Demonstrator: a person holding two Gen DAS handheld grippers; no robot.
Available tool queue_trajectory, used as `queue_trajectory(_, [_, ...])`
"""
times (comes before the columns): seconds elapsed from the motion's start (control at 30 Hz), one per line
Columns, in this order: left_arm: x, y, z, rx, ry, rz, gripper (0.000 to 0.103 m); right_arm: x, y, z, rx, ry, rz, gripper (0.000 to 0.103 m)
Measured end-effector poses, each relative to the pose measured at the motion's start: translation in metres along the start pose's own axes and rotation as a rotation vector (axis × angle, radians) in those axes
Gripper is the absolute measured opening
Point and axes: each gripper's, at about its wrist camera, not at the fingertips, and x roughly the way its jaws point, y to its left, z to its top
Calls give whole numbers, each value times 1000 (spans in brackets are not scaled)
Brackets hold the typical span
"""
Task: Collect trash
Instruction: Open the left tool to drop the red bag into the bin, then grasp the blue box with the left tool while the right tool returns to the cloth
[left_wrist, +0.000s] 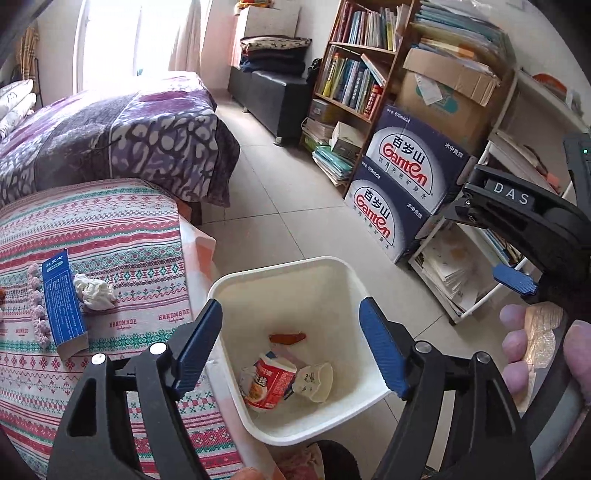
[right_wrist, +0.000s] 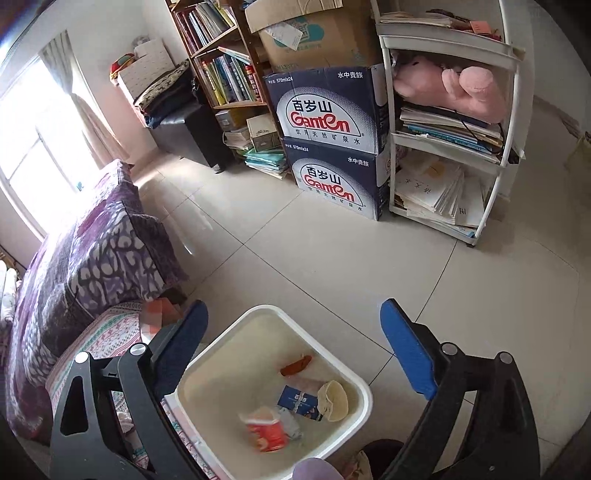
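Observation:
A white trash bin (left_wrist: 332, 266) stands on the floor beside the table; it also shows in the right wrist view (right_wrist: 364, 398). Inside lie a red-and-white wrapper (left_wrist: 271, 384), a crushed paper cup (left_wrist: 317, 376) and an orange scrap (left_wrist: 288, 338). The right wrist view adds a small blue carton (right_wrist: 299, 400) in the bin. My left gripper (left_wrist: 291, 347) is open and empty above the bin. My right gripper (right_wrist: 295, 347) is open and empty above it too. On the table lie a blue box (left_wrist: 62, 302) and a crumpled white tissue (left_wrist: 94, 291).
The table has a striped patterned cloth (left_wrist: 110, 236). A bed with a purple blanket (left_wrist: 110, 136) stands behind it. Stacked Ganten water boxes (left_wrist: 402, 184), a bookshelf (left_wrist: 354, 74) and a white rack of papers (right_wrist: 450, 147) line the far side of the tiled floor.

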Motion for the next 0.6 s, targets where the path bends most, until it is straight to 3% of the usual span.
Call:
queue_trajectory(0.13, [-5,14,2,-11,-5,64,83,3,7,-5,-1,36,19,96])
queue_trajectory(0.3, [-7,38,3,-2,-4,213,87,7,26,-15,-37,74,42,96])
queue_trajectory(0.6, [17,126,3,-128,159,448,87,12,60,-36,-126,136,72,96])
